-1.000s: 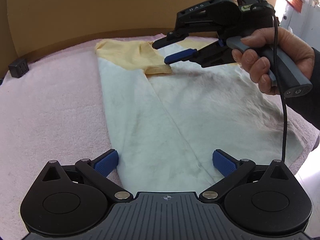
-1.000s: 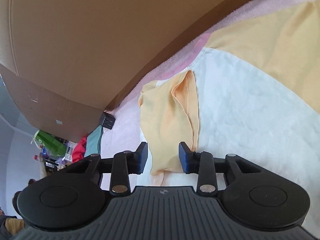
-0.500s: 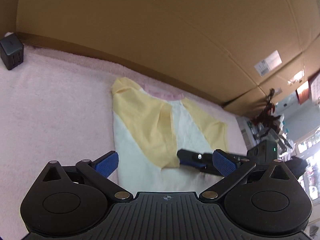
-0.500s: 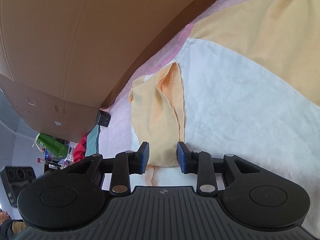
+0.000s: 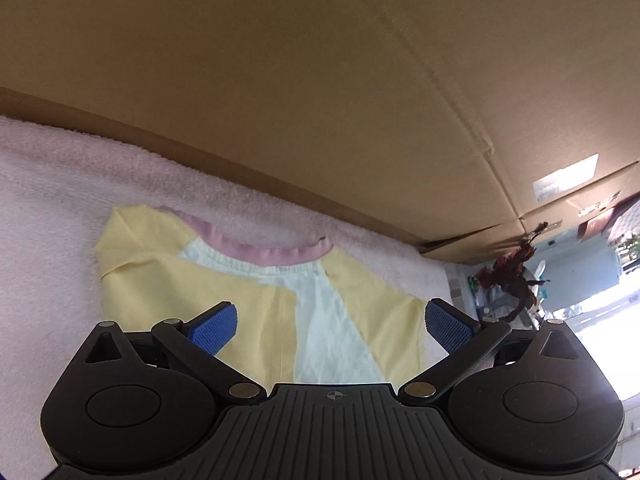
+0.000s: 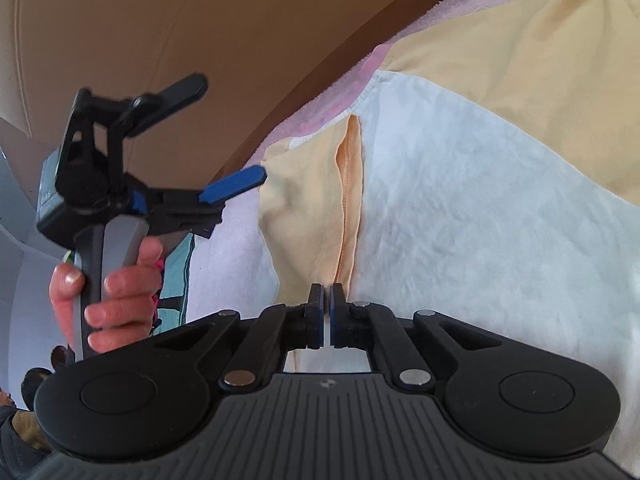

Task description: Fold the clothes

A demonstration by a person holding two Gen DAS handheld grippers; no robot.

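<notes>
The right gripper (image 6: 327,308) is pitched downward, its jaws just closed on the hem of the folded yellow sleeve (image 6: 308,216) of the white-and-yellow pink-collared cotton shirt (image 6: 480,208). The shirt is laid flat on the pink terry-covered worktop (image 5: 52,208). Only the right wrist view shows the left hand (image 6: 112,280) gripping its handle; the left gripper (image 5: 328,322) is held above the collar end, jaws wide apart, nothing between them. Behind, a brown cardboard wall (image 5: 320,80) bounds the worktop.
</notes>
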